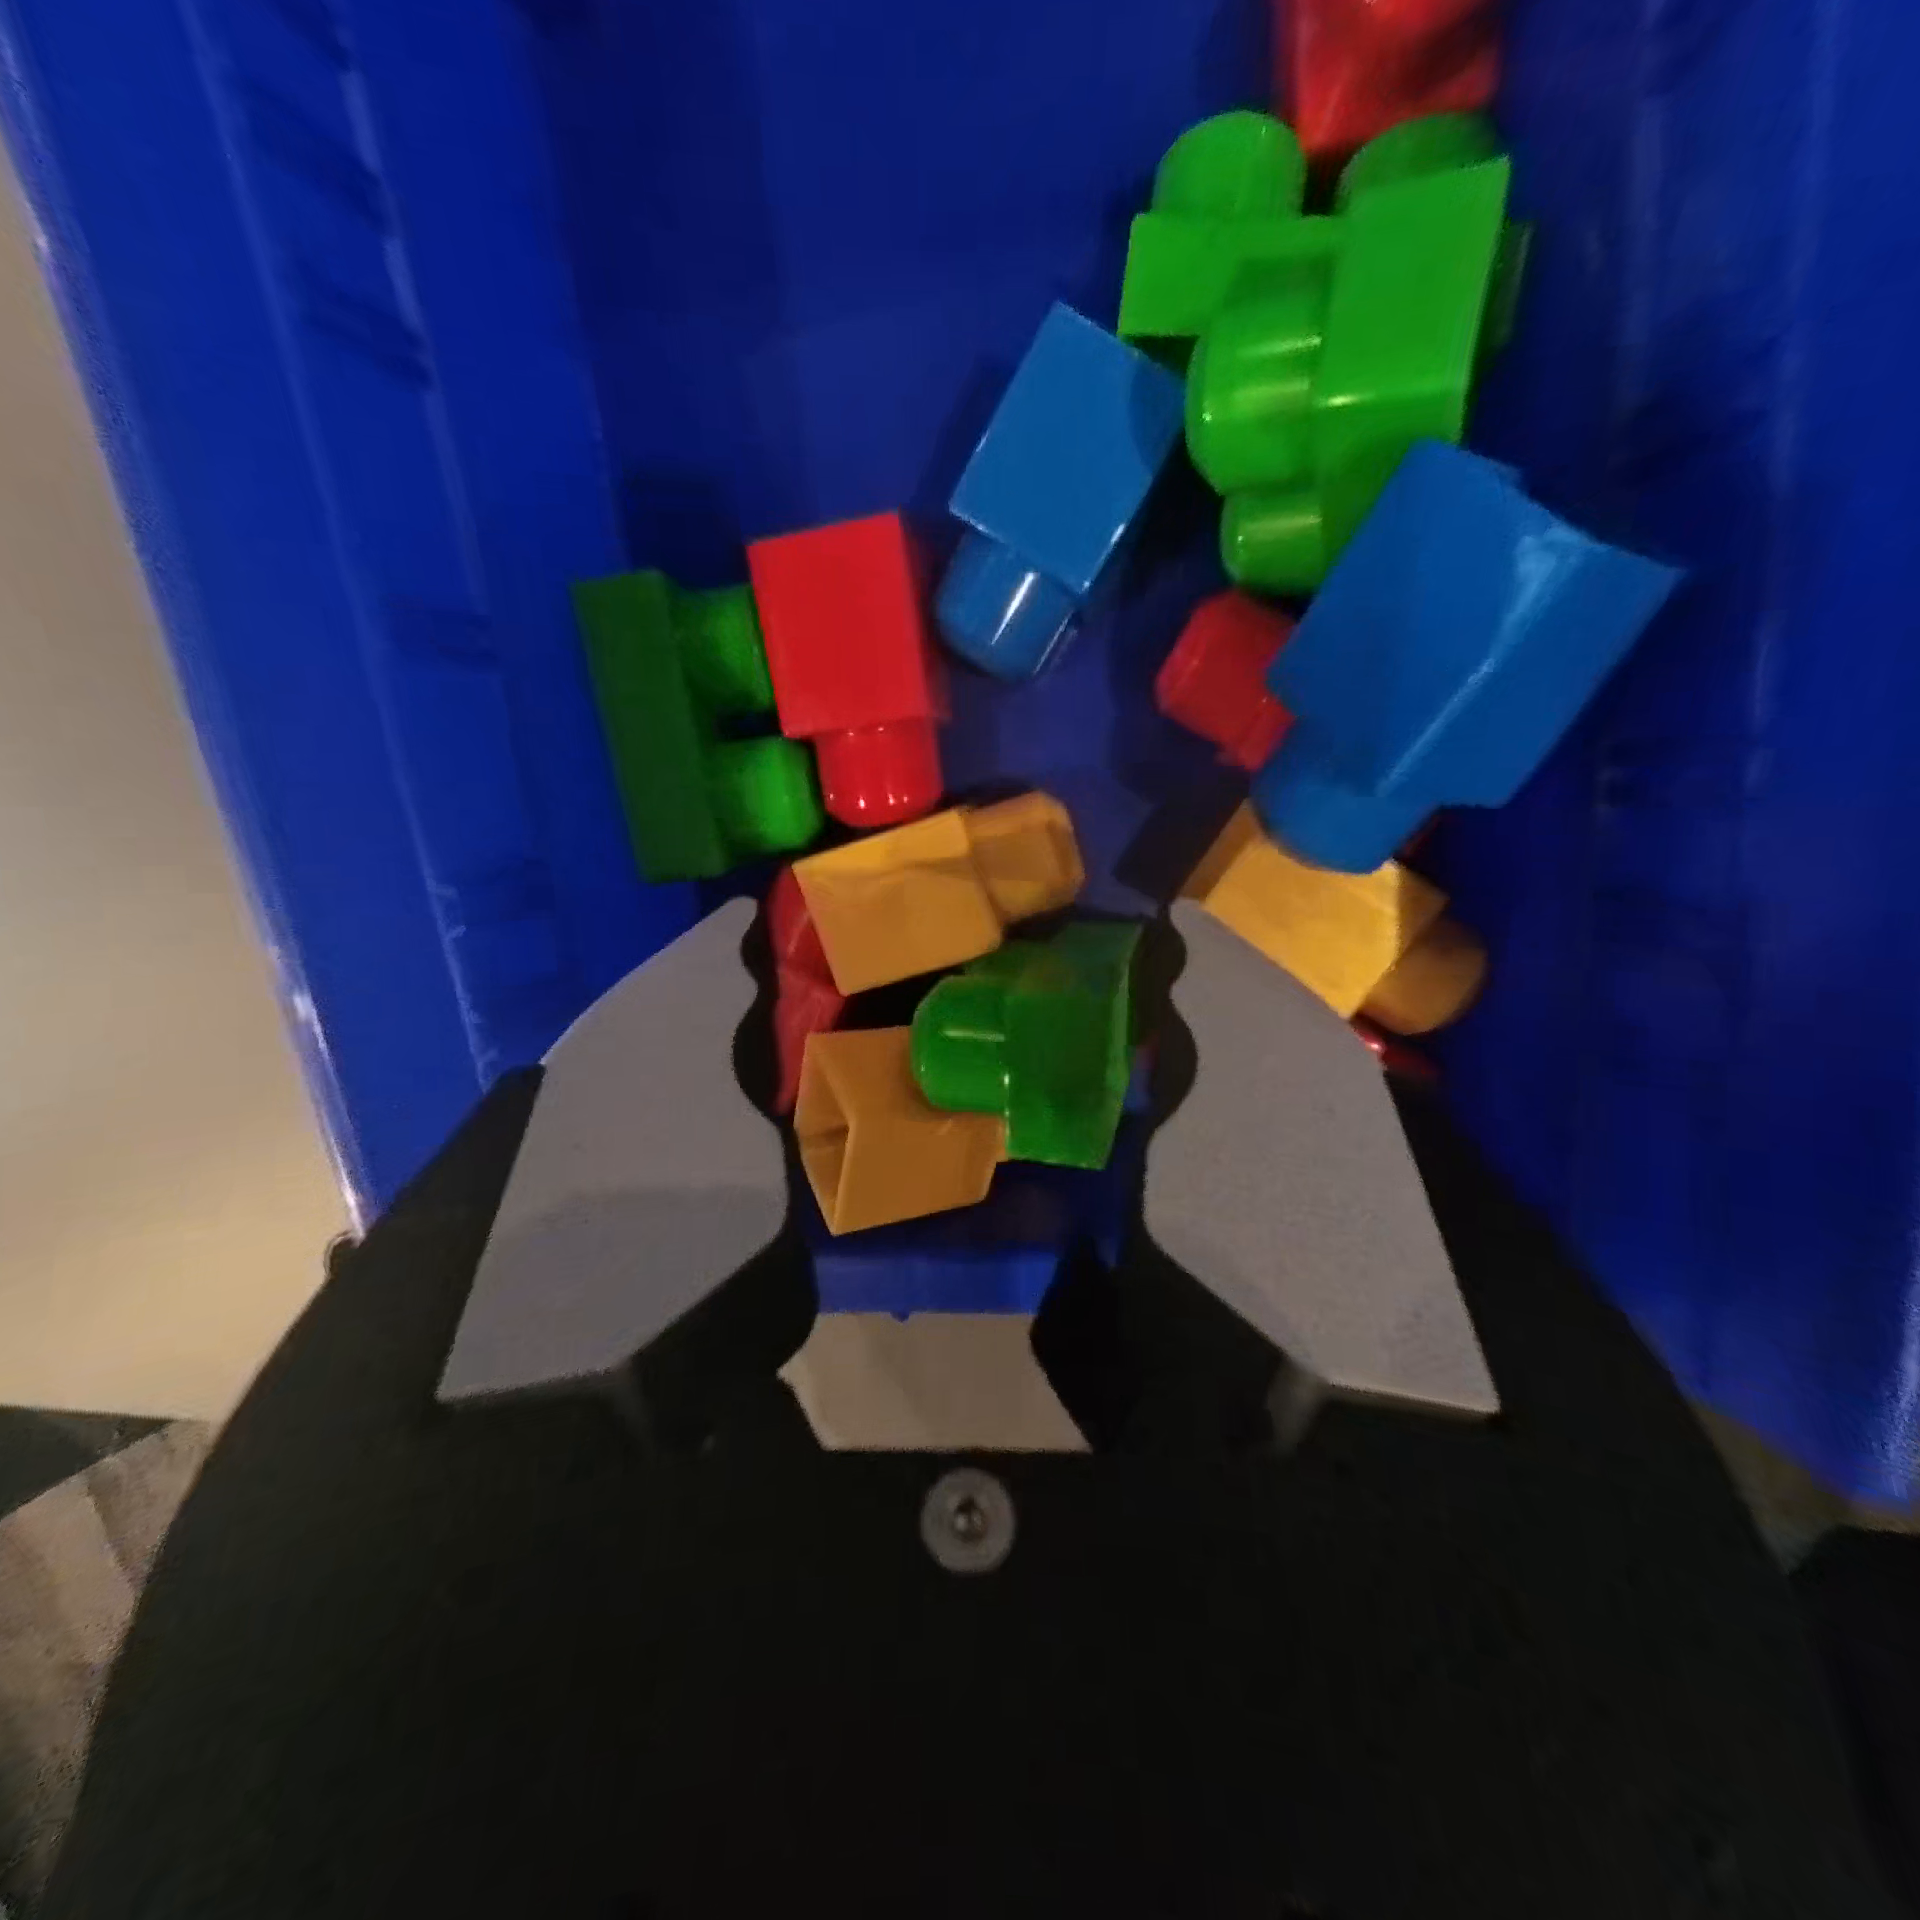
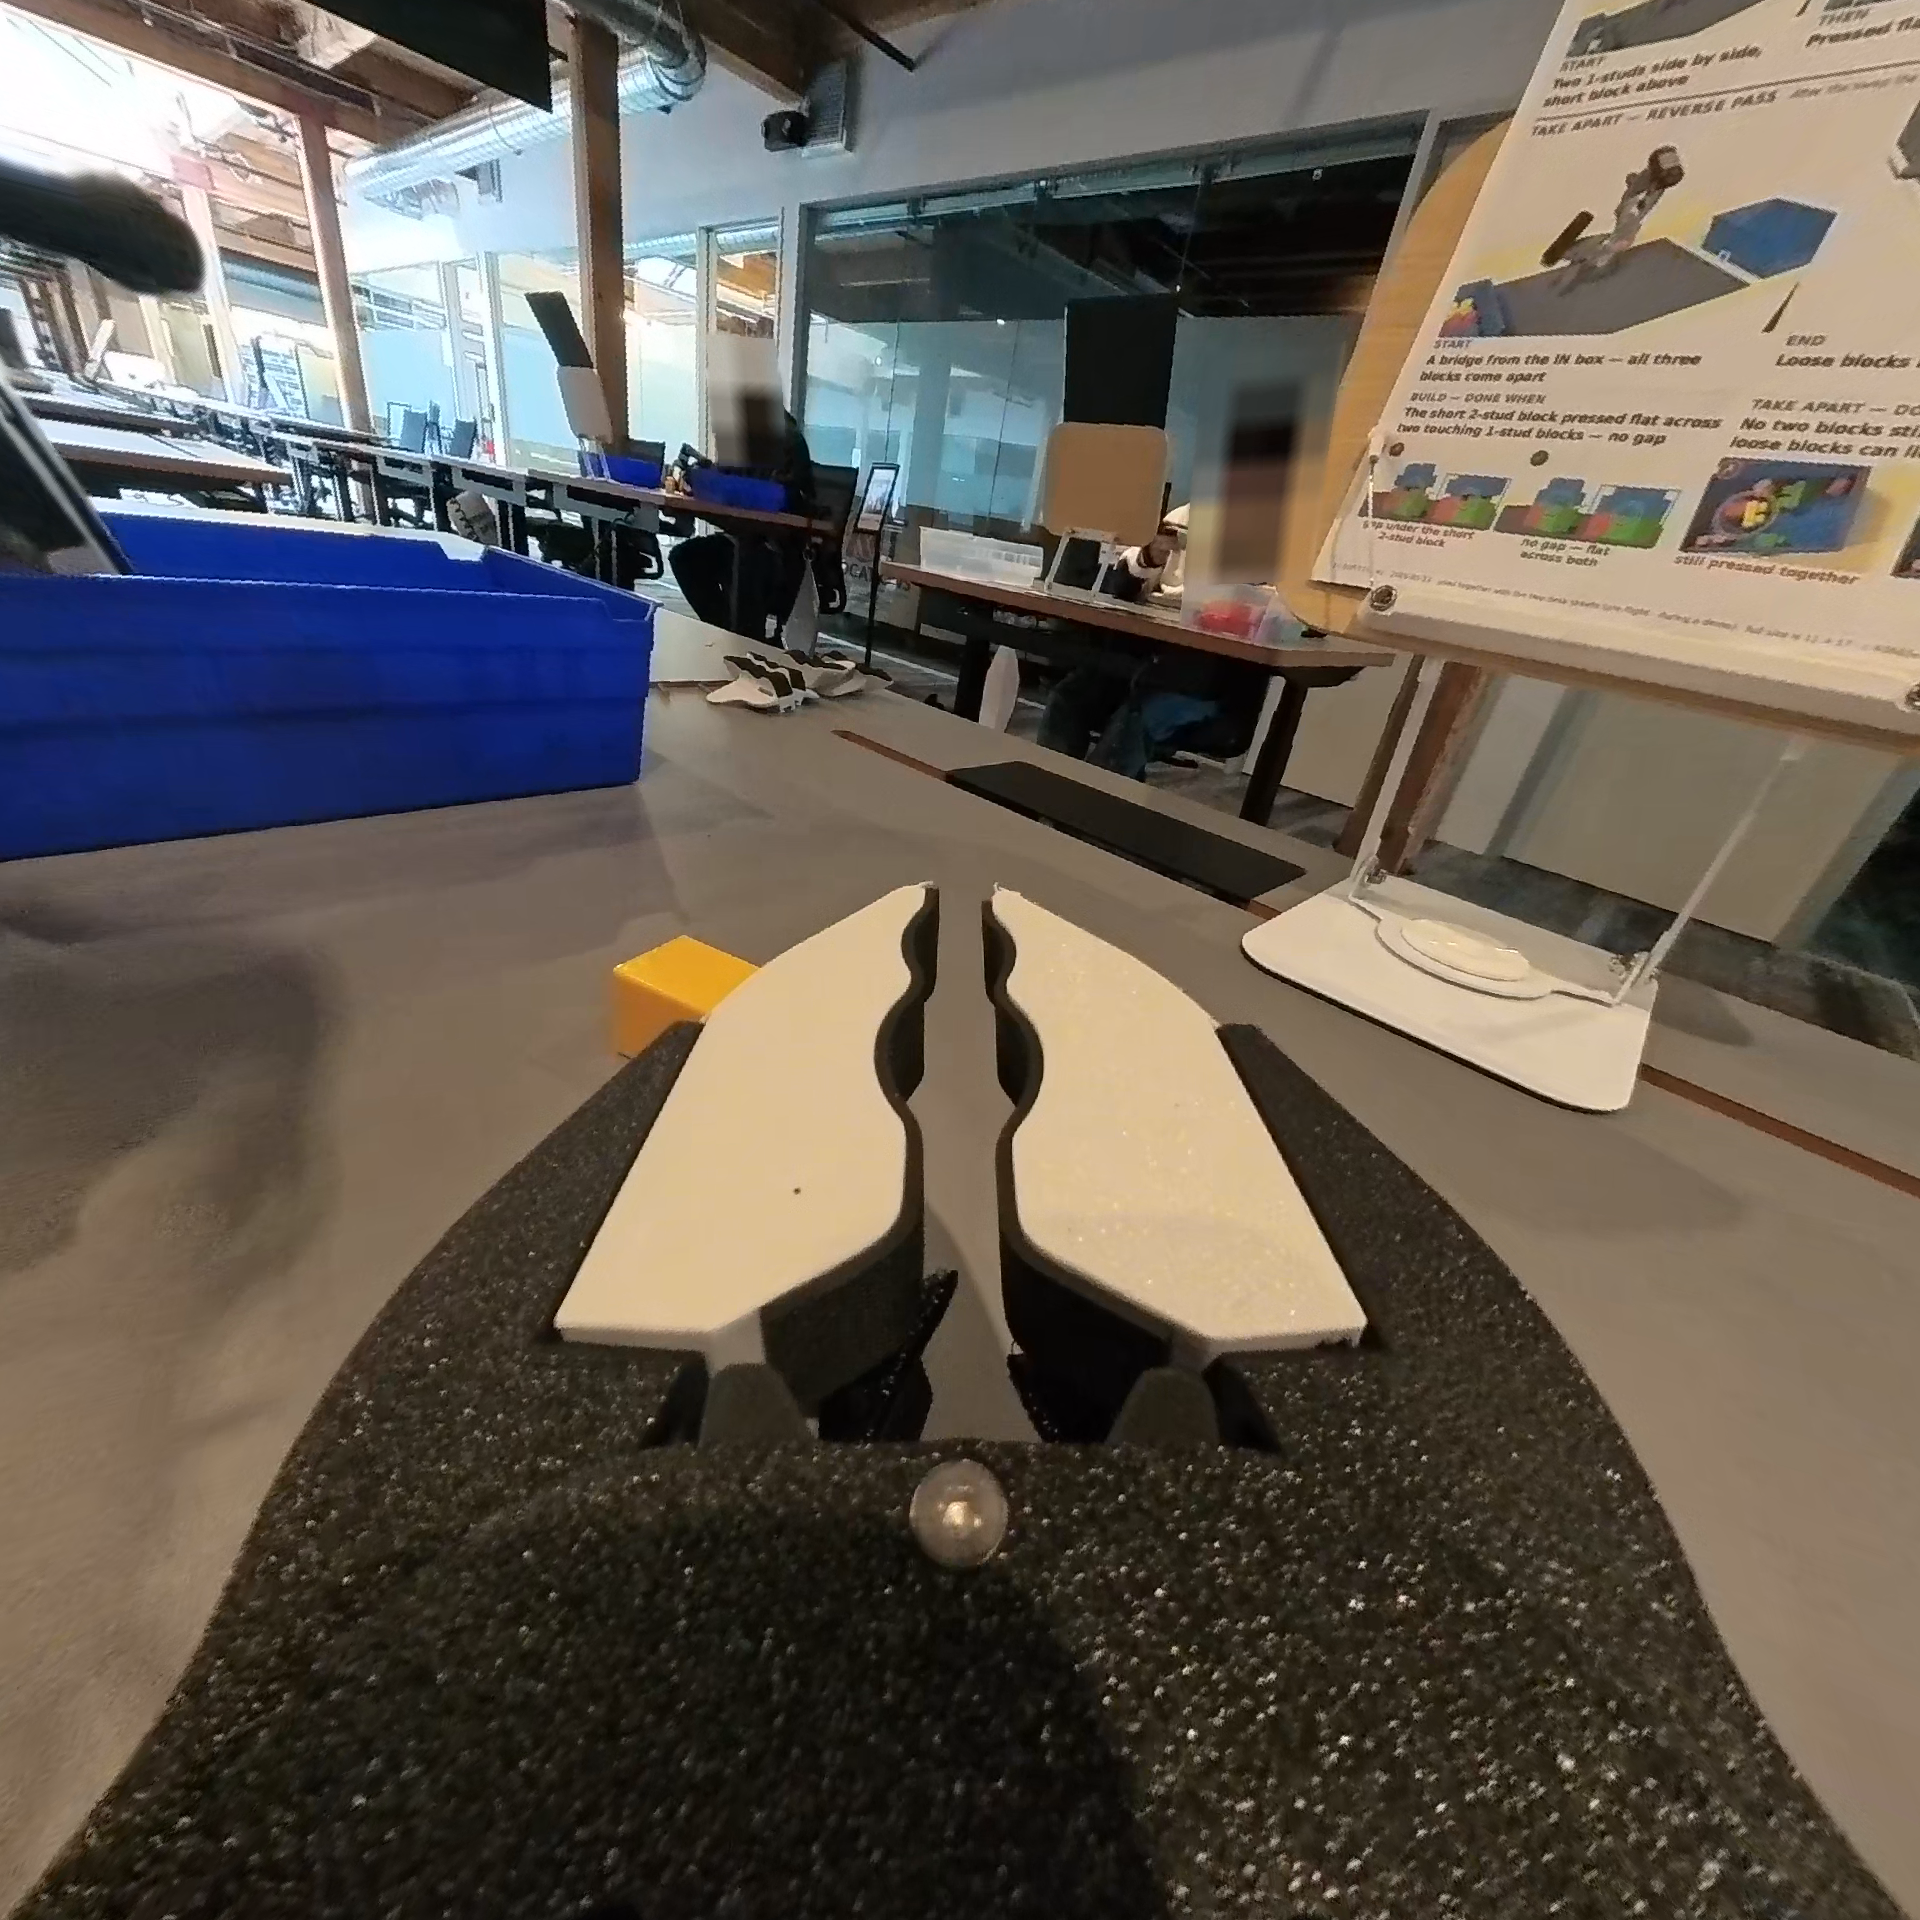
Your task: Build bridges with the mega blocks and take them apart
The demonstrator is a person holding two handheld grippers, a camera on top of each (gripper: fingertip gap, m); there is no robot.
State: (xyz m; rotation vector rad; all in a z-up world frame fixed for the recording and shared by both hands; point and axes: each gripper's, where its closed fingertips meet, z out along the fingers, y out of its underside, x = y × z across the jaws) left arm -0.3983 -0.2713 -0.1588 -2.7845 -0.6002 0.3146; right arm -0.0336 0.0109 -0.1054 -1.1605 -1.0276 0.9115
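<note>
So the left gripper (image 1: 961, 925) is dipped into the blue bin (image 1: 416, 520), jaws spread wide with nothing pinched. Right between its fingers sits a small green block (image 1: 1039, 1049) lying on a yellow block (image 1: 894, 1132), and neither finger seems to touch them. Farther into the bin there's a loose jumble: another yellow block (image 1: 914, 883), a red block (image 1: 847, 644), a blue block (image 1: 1060, 468) and a big green block (image 1: 1320, 343) at the back.

The right gripper (image 2: 961, 894) hovers low over the grey table (image 2: 312, 1039), jaws nearly closed and empty. A lone yellow cube (image 2: 665, 987) sits just beside its left finger, with the blue bin farther off to the left.
</note>
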